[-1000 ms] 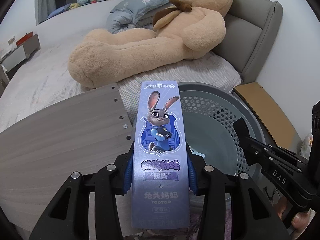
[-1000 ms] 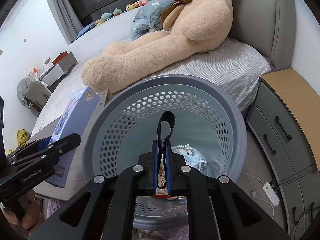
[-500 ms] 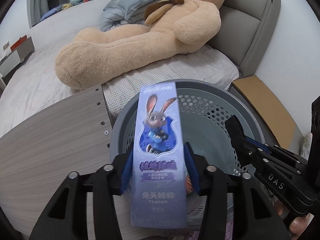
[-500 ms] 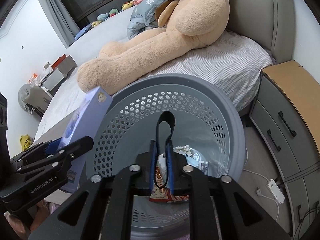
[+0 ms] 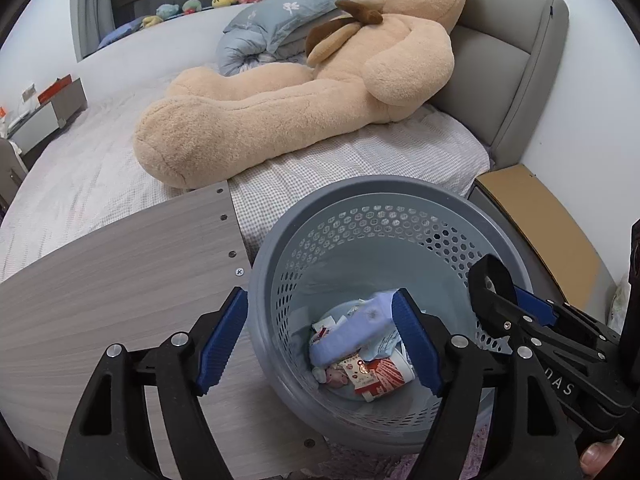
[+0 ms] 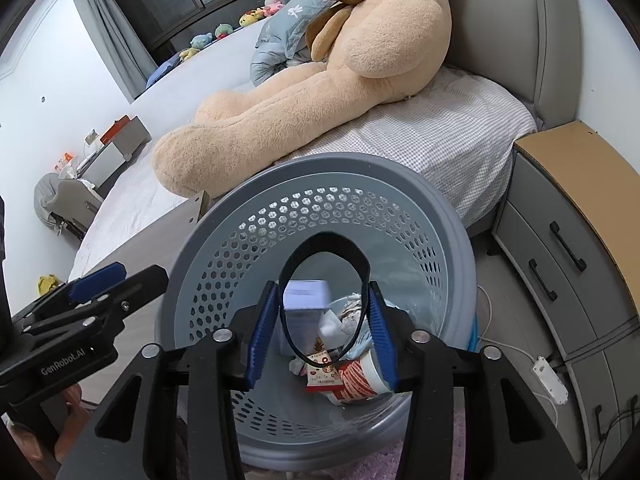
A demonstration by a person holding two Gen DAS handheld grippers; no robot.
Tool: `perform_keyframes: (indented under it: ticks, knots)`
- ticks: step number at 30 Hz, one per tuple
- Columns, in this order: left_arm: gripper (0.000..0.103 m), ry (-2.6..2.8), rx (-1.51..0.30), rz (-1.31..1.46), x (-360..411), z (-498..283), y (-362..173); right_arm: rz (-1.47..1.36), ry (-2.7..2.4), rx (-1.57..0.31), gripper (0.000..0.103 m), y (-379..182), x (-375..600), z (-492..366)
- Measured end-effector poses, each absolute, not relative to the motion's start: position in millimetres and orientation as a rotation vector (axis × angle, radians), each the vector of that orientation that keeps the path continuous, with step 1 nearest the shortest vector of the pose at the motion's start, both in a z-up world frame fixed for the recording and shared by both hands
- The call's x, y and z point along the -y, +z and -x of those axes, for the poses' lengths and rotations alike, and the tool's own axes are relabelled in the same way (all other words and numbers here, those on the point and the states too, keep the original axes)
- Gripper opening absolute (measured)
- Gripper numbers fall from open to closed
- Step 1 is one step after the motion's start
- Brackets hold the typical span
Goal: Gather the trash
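Black skeletal left gripper point(image 5: 320, 336) and right gripper point(image 6: 320, 334), ribbed blue pads, silver screws, white lettering

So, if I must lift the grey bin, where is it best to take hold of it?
Probably the thick rolled rim of the grey bin, taken from above, one finger inside the wall and one outside. The round body looks too wide to span, and the open mouth faces up.
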State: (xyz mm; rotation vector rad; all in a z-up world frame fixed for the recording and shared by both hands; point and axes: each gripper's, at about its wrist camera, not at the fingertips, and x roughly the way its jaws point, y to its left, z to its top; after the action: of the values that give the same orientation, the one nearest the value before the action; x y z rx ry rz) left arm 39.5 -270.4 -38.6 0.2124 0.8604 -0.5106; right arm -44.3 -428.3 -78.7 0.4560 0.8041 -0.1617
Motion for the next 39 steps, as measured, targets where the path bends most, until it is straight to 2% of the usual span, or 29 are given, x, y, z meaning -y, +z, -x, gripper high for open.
perform_keyframes:
  ticks: [8, 14, 17, 19, 20, 39]
  knots:
    - [0.08, -0.494, -0.841, -0.209, 265.1, -33.9, -33.6, -0.46, -0.168, -0.8, 0.05, -77.1, 426.7, 51.5]
    - [0.082, -0.483, -0.832, -0.208, 261.6, -31.4, -30.8, -0.464, -0.173, -0.789, 0.057, -74.5, 426.1, 56.5]
    - [0.087, -0.478, -0.825, -0.207, 259.8, -30.1, -29.5, -0.461, -0.178, -0.787, 0.06, -74.0, 425.7, 58.3]
    - [0.091, -0.476, -0.822, -0.205, 259.3, -29.9, -28.5, -0.46, -0.186, -0.781, 0.067, -72.8, 424.5, 59.7]
    - [0.091, -0.474, -0.82, -0.204, 258.8, -29.9, -28.0, -0.46, -0.189, -0.776, 0.068, -72.2, 424.5, 60.1]
    - [0.096, -0.438, -0.81, -0.218, 253.0, -26.2, -24.4, -0.448, -0.197, -0.774, 0.07, -68.6, 421.8, 63.1]
